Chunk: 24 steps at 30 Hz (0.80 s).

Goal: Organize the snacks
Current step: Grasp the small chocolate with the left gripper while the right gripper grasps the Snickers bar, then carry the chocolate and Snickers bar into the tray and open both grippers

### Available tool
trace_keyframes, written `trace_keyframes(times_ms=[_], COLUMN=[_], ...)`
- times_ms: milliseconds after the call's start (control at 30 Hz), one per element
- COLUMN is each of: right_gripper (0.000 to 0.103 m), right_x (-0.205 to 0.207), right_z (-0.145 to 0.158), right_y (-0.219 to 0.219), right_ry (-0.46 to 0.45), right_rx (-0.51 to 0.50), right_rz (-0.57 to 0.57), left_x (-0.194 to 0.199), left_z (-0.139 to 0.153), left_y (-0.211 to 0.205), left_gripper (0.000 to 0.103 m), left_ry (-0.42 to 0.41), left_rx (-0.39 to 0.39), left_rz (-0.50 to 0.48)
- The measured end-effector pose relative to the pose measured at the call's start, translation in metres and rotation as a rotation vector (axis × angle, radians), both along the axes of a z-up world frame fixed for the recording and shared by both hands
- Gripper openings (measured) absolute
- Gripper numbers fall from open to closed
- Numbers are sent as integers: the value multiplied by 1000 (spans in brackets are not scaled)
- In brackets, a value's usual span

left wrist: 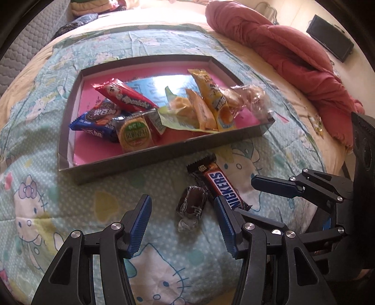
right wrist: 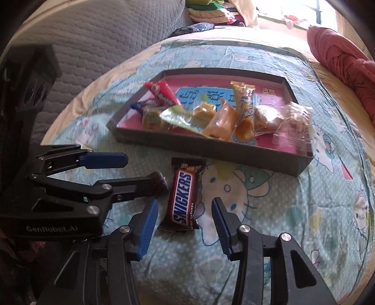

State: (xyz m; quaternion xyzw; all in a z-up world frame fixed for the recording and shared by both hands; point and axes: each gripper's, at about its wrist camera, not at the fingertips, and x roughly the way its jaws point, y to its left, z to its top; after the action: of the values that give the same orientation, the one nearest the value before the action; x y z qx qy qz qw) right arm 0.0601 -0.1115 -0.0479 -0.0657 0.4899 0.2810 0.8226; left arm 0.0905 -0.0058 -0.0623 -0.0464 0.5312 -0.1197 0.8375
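A Snickers bar (right wrist: pixel 184 199) lies on the cartoon-cat bedspread, between the fingers of my right gripper (right wrist: pixel 184 201). That gripper is open and its pads stand clear of the bar. Just left of the bar (left wrist: pixel 222 187) lies a dark wrapped candy (left wrist: pixel 191 205), between the fingers of my open left gripper (left wrist: pixel 182 200), untouched. Beyond them sits a grey tray (left wrist: pixel 164 150) with a pink floor. It holds a red packet (left wrist: pixel 126 96), a blue packet (left wrist: pixel 93 122), a round green-labelled biscuit (left wrist: pixel 133 136), yellow packets (left wrist: pixel 206 105) and a clear-wrapped pastry (left wrist: pixel 248 98).
A red quilt (left wrist: pixel 293 58) is bunched at the bed's right side, with a small yellow snack (left wrist: pixel 316 124) beside it. A grey quilted mattress (right wrist: pixel 93 35) stands at the left. Folded clothes (right wrist: pixel 211 11) are piled at the far end.
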Motion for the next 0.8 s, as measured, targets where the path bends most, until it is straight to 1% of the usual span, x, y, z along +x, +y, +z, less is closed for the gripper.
trace_keyframes(times_ms=[167, 200, 267, 333, 367, 400, 433, 467, 500, 700, 800], right_gripper=[47, 47, 47, 47, 46, 42, 39, 32, 30, 29, 29], right_x=[-1, 0, 1, 2, 3, 3, 4, 4, 5, 7, 6], right_z=[-11, -13, -17, -22, -24, -25, -26, -27, -27, -21, -13], right_y=[6, 7, 11, 14, 16, 17, 18, 19, 20, 9, 5], right_ry=[-4, -5, -15, -17, -22, -29, -39, -49, -52, -28, -38], right_rx=[-36, -42, -61, -75, -79, -82, -85, -89, -91, -36, -14], right_rz=[9, 10, 13, 22, 25, 30, 39, 43, 46, 35, 30], left_x=[3, 4, 5, 7, 8, 9, 10, 11, 12, 5, 4], left_z=[-11, -12, -16, -20, -21, -22, -23, -23, -23, -10, 2], left_y=[-2, -3, -6, -9, -10, -11, -12, -13, -13, -2, 6], left_gripper=[57, 55, 48, 36, 33, 27, 27, 27, 27, 27, 27], left_ry=[24, 26, 33, 40, 41, 41, 41, 37, 35, 7, -18], left_rx=[-1, 2, 13, 4, -2, -13, -20, -25, -28, -45, -61], left_rz=[-6, -10, -23, -34, -39, -45, -46, -44, -45, -24, 0])
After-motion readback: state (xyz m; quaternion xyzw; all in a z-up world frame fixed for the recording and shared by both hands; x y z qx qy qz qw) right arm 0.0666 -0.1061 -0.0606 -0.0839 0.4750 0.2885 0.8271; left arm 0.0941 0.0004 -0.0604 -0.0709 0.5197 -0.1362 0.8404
